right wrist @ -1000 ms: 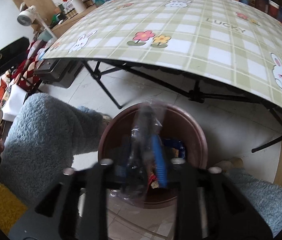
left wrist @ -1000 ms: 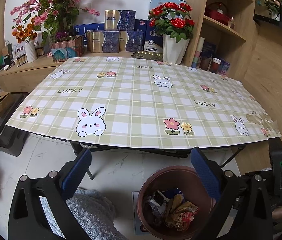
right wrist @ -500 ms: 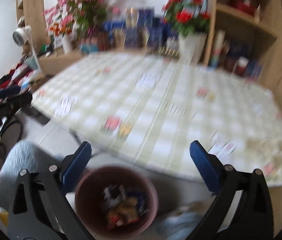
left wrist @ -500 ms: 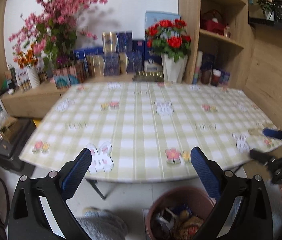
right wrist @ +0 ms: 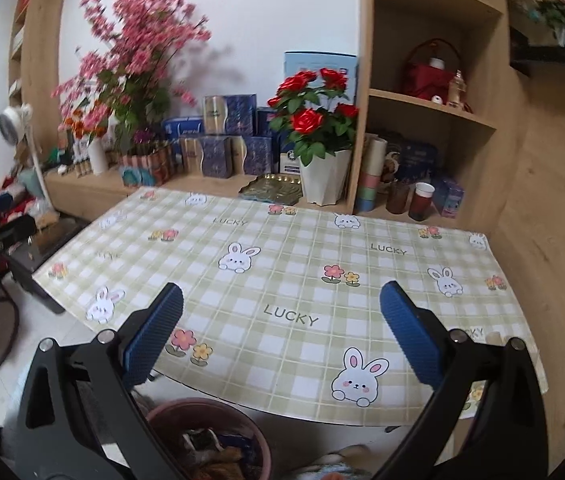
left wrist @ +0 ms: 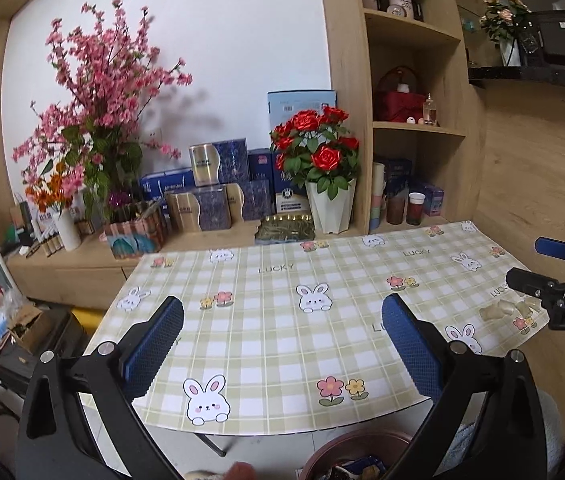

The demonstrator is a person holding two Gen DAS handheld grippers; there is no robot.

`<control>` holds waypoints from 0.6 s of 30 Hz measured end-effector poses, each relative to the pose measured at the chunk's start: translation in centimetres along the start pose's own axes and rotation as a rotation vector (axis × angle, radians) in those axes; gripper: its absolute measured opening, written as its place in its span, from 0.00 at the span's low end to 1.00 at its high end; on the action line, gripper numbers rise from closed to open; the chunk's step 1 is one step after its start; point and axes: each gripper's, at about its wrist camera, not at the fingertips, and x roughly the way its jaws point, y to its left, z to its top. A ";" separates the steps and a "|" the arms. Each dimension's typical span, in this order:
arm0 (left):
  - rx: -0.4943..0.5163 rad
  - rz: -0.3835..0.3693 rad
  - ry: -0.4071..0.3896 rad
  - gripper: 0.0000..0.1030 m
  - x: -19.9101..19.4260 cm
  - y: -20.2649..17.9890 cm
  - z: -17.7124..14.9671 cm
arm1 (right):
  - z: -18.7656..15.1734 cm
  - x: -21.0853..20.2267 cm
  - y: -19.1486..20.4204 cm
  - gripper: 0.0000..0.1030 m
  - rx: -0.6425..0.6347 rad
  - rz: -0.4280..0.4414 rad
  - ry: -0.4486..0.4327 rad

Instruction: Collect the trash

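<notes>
Above the checked tablecloth [right wrist: 282, 280], both the right gripper [right wrist: 281, 322] and left gripper [left wrist: 282, 334] gape with nothing between their blue pads — the right's jaws have just been opening — while the wrappers [right wrist: 214, 456] lie in the brown bin [right wrist: 206, 410] below the table edge.

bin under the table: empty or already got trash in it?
Has trash in it. The brown bin shows crumpled wrappers inside, below the table edge.
</notes>
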 end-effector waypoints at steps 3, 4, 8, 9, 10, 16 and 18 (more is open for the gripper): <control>0.013 -0.008 -0.004 0.94 -0.2 -0.5 0.0 | -0.2 -0.2 -0.2 0.94 0.021 -0.002 0.004; 0.017 -0.012 -0.003 0.94 -0.2 -0.7 0.0 | -0.2 -0.1 -0.2 0.94 0.025 0.000 0.006; 0.033 0.002 -0.012 0.94 -0.5 -1.0 -0.2 | -0.6 -0.2 -0.2 0.94 0.039 0.006 0.012; 0.033 0.005 -0.011 0.94 -0.5 -1.0 -0.2 | -0.7 -0.1 -0.2 0.94 0.042 0.007 0.013; 0.031 0.008 -0.010 0.94 -0.5 -1.0 -0.2 | -0.8 -0.1 -0.1 0.94 0.045 0.008 0.015; 0.018 0.011 -0.007 0.94 -0.4 -0.6 -0.3 | -1.0 -0.2 0.1 0.94 0.049 0.008 0.017; 0.017 0.010 -0.007 0.94 -0.4 -0.7 -0.3 | -1.0 -0.1 0.1 0.94 0.053 0.008 0.017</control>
